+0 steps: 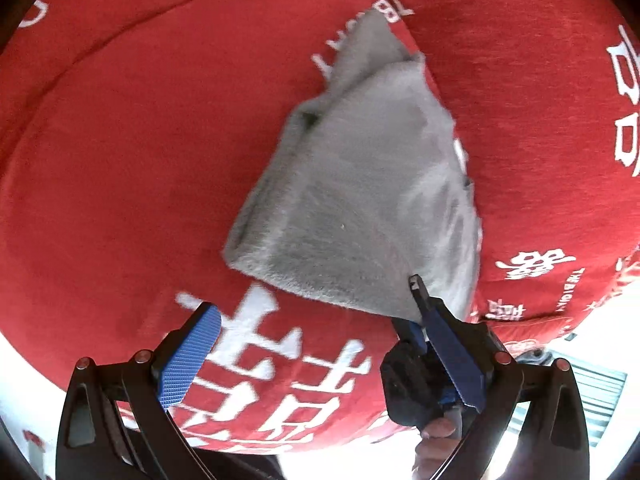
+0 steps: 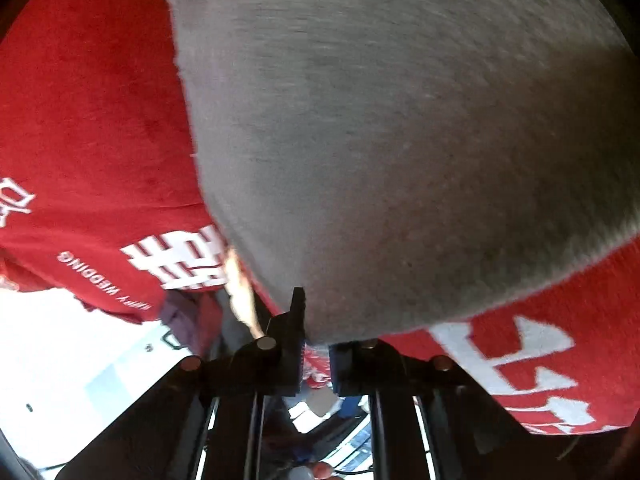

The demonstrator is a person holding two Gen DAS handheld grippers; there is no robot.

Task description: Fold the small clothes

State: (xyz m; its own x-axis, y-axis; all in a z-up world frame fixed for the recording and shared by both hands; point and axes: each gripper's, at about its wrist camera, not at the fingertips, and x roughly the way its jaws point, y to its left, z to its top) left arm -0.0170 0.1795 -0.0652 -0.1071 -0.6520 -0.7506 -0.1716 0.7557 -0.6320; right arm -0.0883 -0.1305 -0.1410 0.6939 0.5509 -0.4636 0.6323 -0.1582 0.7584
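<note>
A small fluffy grey cloth (image 1: 360,200) lies partly folded on a red cover (image 1: 140,160) printed with white characters. My left gripper (image 1: 318,314) is open just short of the cloth's near edge, its blue pads (image 1: 192,356) wide apart with only the cover between them. My right gripper (image 1: 414,308) is shut on the cloth's near right corner, close beside the left gripper's right finger. In the right wrist view the grey cloth (image 2: 400,140) rises from the shut right gripper (image 2: 318,332) and fills most of the picture, hiding what lies behind it.
The red cover (image 2: 88,120) spreads over a rounded cushion with a seam at the far left. Its near edge drops off to a pale floor (image 2: 80,352). A person's fingertip (image 1: 440,428) shows under the right gripper.
</note>
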